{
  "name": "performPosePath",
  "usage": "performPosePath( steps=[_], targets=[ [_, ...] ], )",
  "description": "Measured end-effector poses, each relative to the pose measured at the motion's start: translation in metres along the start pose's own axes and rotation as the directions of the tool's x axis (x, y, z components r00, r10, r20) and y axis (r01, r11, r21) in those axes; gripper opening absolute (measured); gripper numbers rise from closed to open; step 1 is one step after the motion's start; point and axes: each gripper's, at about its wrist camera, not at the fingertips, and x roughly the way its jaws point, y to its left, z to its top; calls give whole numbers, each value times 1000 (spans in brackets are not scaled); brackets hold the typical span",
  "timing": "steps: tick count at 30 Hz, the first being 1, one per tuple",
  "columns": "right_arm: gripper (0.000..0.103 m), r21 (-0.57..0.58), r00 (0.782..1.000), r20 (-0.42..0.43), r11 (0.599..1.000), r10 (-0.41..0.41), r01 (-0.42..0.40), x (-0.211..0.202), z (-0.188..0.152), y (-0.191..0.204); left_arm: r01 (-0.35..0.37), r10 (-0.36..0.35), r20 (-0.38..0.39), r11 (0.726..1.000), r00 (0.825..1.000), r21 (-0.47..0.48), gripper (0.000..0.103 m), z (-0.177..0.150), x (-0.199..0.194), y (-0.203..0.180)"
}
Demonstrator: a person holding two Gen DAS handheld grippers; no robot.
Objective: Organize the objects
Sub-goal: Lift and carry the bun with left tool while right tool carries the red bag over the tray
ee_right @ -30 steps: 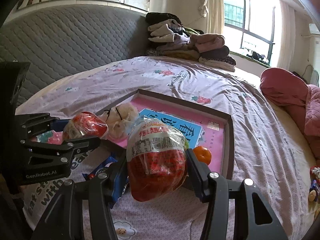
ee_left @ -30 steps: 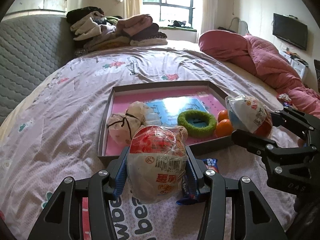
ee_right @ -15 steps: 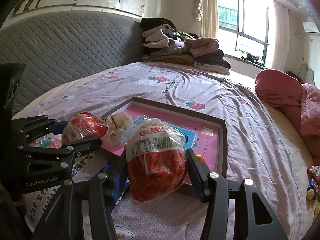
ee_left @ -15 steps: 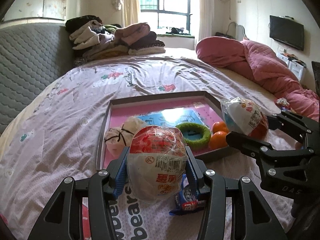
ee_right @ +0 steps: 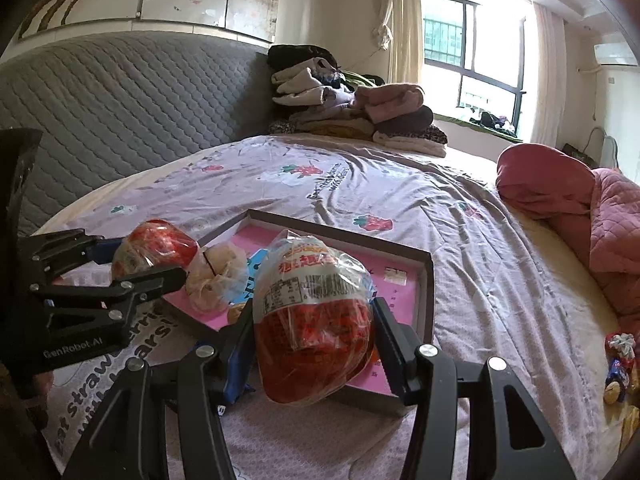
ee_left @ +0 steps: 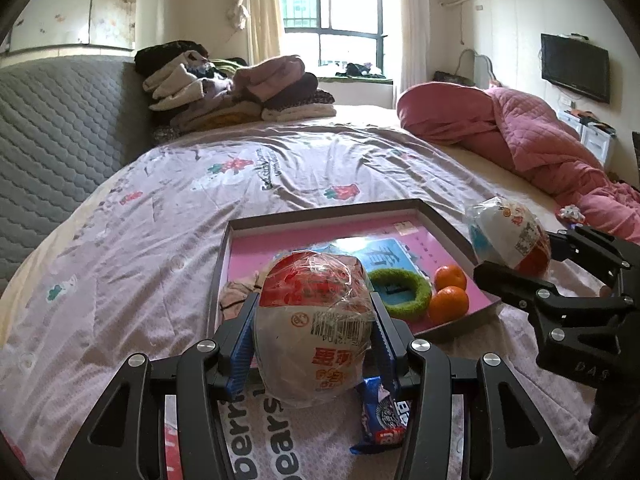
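My left gripper (ee_left: 314, 304) is shut on a round red-and-white food package (ee_left: 314, 332) in clear wrap, held above the near edge of a pink-lined tray (ee_left: 320, 216). My right gripper (ee_right: 316, 312) is shut on a second such package (ee_right: 316, 320) over the tray's near right side (ee_right: 348, 232). Each gripper shows in the other's view: the right gripper (ee_left: 528, 256) with its package (ee_left: 508, 236), the left gripper (ee_right: 132, 260) with its package (ee_right: 154, 248). In the tray lie a green ring (ee_left: 400, 288), two oranges (ee_left: 450, 292) and a beige bundle (ee_right: 216, 276).
A blue snack packet (ee_left: 384, 416) lies on the bedsheet under my left gripper. Folded clothes (ee_left: 232, 88) are stacked at the bed's far end by a grey padded headboard (ee_left: 52, 128). A pink quilt (ee_left: 520, 140) fills the right side. Small wrapped items (ee_right: 618, 356) lie at the bed's right edge.
Both grippers have tipped up slightly, so the tray sits lower in both views. Each keeps its grip on its package.
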Motion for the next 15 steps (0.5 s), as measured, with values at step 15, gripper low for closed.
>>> performPosePath(
  steps=[15],
  targets=[
    [55, 14, 999, 31, 1000, -22, 22, 0, 17, -17, -25, 25, 22, 1000, 999, -6, 52, 21, 4, 13]
  ],
)
